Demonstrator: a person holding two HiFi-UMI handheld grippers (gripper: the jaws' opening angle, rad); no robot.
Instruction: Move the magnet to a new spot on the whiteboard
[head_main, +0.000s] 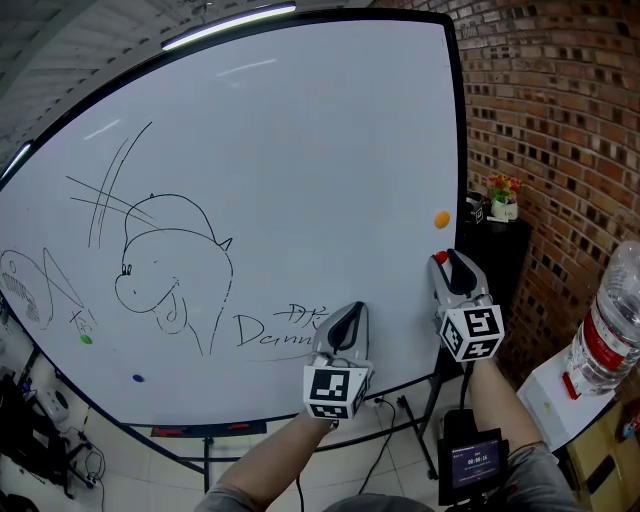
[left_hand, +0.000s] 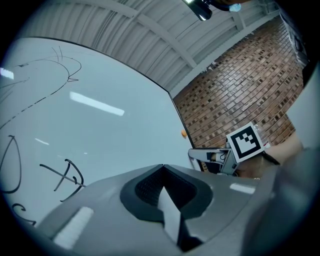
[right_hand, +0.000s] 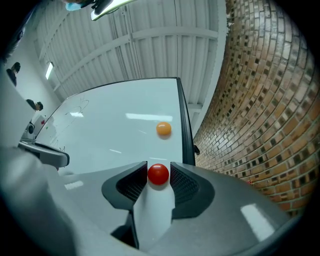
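A small red magnet (right_hand: 158, 174) sits on the whiteboard (head_main: 300, 150) near its right edge, low down. My right gripper (right_hand: 158, 176) is shut on it, one pad against each side. In the head view the same gripper (head_main: 447, 258) points up at the board with the red magnet (head_main: 441, 259) at its tips. An orange magnet (head_main: 441, 219) sticks to the board just above. My left gripper (head_main: 352, 312) is shut and holds nothing, its tips close to the handwriting at the board's lower middle. Its jaws meet in the left gripper view (left_hand: 162, 167).
Drawings and handwriting cover the board's left and lower parts. A green magnet (head_main: 86, 339) and a blue magnet (head_main: 137, 379) sit at the lower left. A brick wall (head_main: 560, 120) stands right of the board, with a potted plant (head_main: 503, 200) and a water bottle (head_main: 612, 320).
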